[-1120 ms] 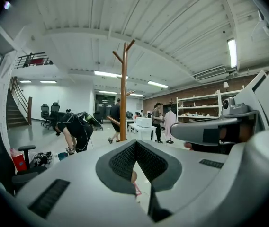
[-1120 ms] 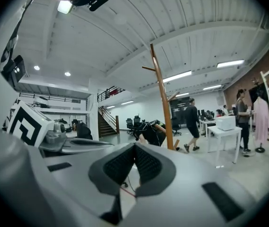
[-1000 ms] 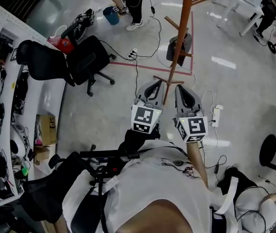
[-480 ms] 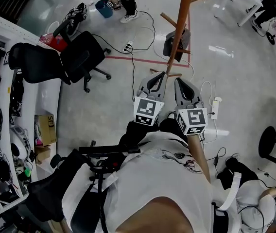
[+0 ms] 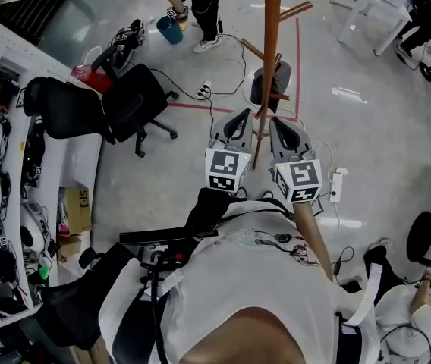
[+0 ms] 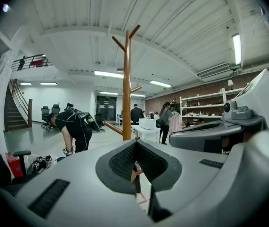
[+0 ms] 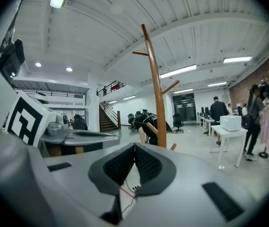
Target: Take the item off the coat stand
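Observation:
A tall brown wooden coat stand (image 5: 270,59) rises straight ahead of me, with bare pegs near its top (image 6: 126,79) (image 7: 154,89). A dark grey item (image 5: 261,89) hangs low against the pole; I cannot tell what it is. My left gripper (image 5: 240,117) sits just left of the pole and my right gripper (image 5: 276,123) just right of it, both pointing at the stand. Both are shut with nothing between the pads (image 6: 135,143) (image 7: 134,146). The gripper bodies hide the lower stand in both gripper views.
A black office chair (image 5: 124,97) and a red bag (image 5: 94,70) stand to the left, beside white shelving (image 5: 3,165). Cables and a power strip (image 5: 337,182) lie on the floor at right, near a black stool (image 5: 424,237). A person bends over beyond the stand (image 6: 75,126).
Both grippers have moved a little closer to the coat stand, side by side and still shut. The pole now stands between their tips in the head view.

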Action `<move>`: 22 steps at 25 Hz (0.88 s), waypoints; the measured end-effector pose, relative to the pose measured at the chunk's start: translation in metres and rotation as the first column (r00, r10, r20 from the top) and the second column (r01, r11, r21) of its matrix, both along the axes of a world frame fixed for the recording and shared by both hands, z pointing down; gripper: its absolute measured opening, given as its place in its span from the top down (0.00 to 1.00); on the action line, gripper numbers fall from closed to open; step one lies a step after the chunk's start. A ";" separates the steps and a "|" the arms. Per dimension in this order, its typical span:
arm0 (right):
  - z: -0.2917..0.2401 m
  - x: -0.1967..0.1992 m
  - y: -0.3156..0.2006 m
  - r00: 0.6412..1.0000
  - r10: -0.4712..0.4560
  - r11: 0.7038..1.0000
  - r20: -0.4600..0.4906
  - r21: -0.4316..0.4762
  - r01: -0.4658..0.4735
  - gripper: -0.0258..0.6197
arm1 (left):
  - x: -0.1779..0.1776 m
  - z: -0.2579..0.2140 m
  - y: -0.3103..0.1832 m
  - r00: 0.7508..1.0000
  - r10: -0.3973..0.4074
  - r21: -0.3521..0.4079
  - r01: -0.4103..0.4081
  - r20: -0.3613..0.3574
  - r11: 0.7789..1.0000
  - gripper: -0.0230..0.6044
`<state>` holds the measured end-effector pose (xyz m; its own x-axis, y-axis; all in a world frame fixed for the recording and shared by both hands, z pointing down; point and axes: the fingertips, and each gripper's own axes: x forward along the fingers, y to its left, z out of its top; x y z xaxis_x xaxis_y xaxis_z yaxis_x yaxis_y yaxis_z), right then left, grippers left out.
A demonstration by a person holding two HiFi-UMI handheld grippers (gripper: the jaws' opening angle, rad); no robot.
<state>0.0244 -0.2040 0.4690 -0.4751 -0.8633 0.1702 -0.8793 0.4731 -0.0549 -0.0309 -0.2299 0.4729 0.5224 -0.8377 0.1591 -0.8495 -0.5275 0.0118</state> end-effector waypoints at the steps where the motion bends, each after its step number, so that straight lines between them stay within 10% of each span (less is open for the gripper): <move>1: 0.001 0.002 -0.002 1.000 -0.003 1.000 -0.002 -0.001 0.003 0.95 | 0.005 0.002 -0.002 1.000 0.007 -0.003 -0.007 0.004 1.000 0.96; 22: 0.053 0.047 -0.069 0.996 0.040 0.994 -0.084 -0.094 -0.048 0.95 | 0.015 0.029 -0.041 0.998 -0.029 -0.041 0.031 0.048 0.999 0.96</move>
